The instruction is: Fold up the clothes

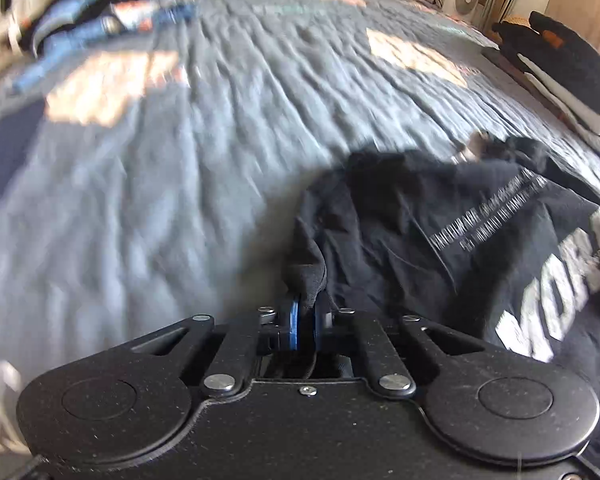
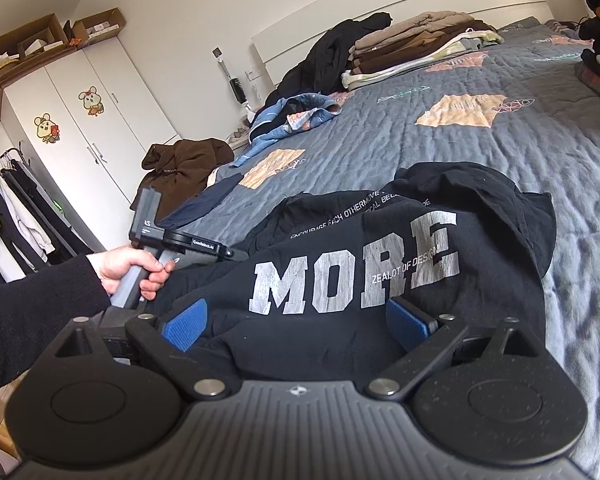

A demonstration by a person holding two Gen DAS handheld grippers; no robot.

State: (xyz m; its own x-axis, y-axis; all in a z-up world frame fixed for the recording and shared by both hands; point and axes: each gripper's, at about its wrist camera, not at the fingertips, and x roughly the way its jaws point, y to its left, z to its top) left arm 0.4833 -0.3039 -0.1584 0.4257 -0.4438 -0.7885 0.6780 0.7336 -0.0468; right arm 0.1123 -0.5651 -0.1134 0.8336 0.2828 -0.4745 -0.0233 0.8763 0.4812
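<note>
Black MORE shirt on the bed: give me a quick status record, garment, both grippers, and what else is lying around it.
garment: black shirt, crumpled on the grey quilt, white MORE print facing up
left gripper: shut on a bunched fold at the shirt's edge
right gripper: open, blue pads either side of the shirt's near hem, not pressing it
folded stack: brown and beige clothes by the headboard
unfolded: blue garment at the far bed edge
fold progress: not yet folded

Black sweatshirt (image 2: 380, 320) with grey-white lettering, grey-blue quilt (image 2: 500, 152) with peach patches
</note>
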